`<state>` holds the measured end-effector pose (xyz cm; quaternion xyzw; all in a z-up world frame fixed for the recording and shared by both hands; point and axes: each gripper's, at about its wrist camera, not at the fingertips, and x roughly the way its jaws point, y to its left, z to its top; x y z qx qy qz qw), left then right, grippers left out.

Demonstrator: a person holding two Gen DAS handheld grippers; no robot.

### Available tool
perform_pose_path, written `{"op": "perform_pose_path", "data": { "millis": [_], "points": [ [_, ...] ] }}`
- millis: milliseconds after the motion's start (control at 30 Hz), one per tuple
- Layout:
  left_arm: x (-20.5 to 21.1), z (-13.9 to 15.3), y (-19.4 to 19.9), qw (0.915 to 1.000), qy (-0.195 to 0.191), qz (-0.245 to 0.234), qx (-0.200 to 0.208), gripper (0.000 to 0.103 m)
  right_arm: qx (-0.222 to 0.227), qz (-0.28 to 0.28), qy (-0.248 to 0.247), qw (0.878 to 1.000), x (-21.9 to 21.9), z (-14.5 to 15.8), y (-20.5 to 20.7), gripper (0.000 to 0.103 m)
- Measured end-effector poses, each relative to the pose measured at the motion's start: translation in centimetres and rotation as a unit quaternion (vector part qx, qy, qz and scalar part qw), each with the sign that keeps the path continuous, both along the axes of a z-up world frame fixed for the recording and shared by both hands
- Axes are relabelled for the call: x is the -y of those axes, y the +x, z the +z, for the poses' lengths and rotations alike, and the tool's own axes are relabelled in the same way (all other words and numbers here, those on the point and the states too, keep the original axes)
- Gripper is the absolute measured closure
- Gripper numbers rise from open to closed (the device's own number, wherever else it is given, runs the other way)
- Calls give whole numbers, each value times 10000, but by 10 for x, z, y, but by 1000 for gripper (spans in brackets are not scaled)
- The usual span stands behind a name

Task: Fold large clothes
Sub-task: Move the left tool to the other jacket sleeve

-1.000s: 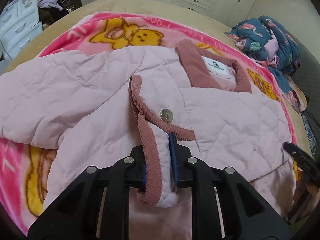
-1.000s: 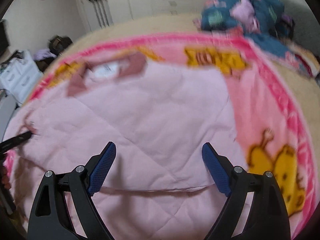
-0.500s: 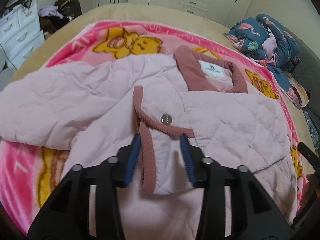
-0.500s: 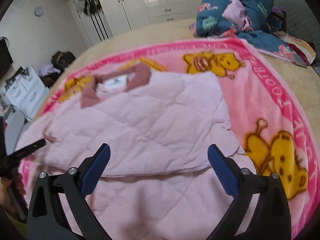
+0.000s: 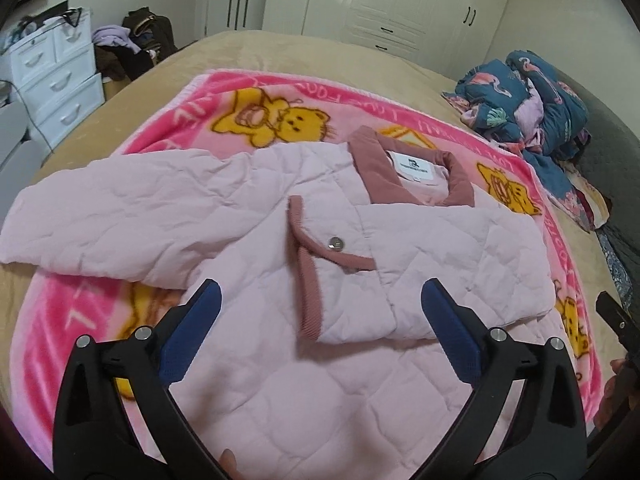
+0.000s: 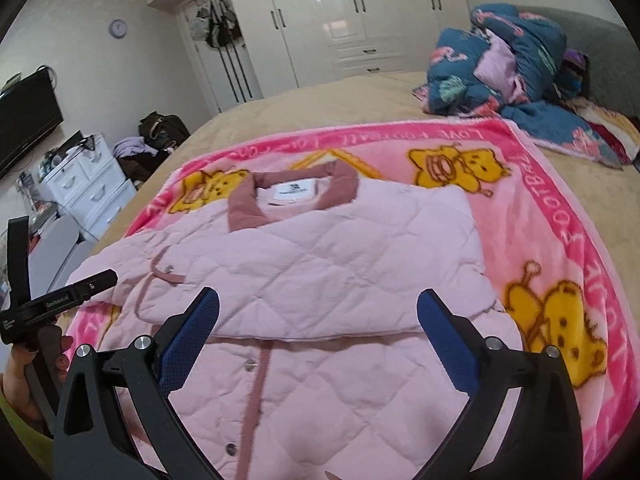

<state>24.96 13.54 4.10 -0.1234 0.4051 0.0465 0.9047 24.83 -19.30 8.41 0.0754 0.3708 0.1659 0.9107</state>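
Note:
A pale pink quilted jacket [image 5: 440,248] lies face up on a pink bear-print blanket [image 5: 224,92], its dusty-rose collar [image 5: 416,176] at the far end. One sleeve is folded across the chest, and its ribbed cuff [image 5: 308,280] with a snap button lies loose in the middle. The other sleeve [image 5: 100,220] spreads out to the left. My left gripper [image 5: 320,292] hovers above the cuff; its jaws are opening and touch nothing. My right gripper [image 6: 318,298] stands open above the folded jacket [image 6: 340,272], empty. The left gripper's handle [image 6: 60,304] shows at the right wrist view's left edge.
The blanket [image 6: 560,208] lies on a tan bed. A heap of blue flowered bedding [image 5: 532,100] sits at the far right corner. White drawers [image 5: 56,76] and dark bags stand left of the bed, white wardrobes [image 6: 360,20] behind it.
The left gripper let go of the sleeve cuff, spread its jaws wide and drew back and upward. The right gripper widened slightly and also rose away from the jacket.

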Motion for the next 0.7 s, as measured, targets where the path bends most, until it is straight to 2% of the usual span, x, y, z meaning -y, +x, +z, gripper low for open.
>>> {"op": "perform_pose_path", "data": {
  "millis": [700],
  "points": [
    [-91, 7, -59, 9966, -169, 791, 176, 9, 298, 981, -149, 9946, -113, 34, -23, 4]
  ]
}}
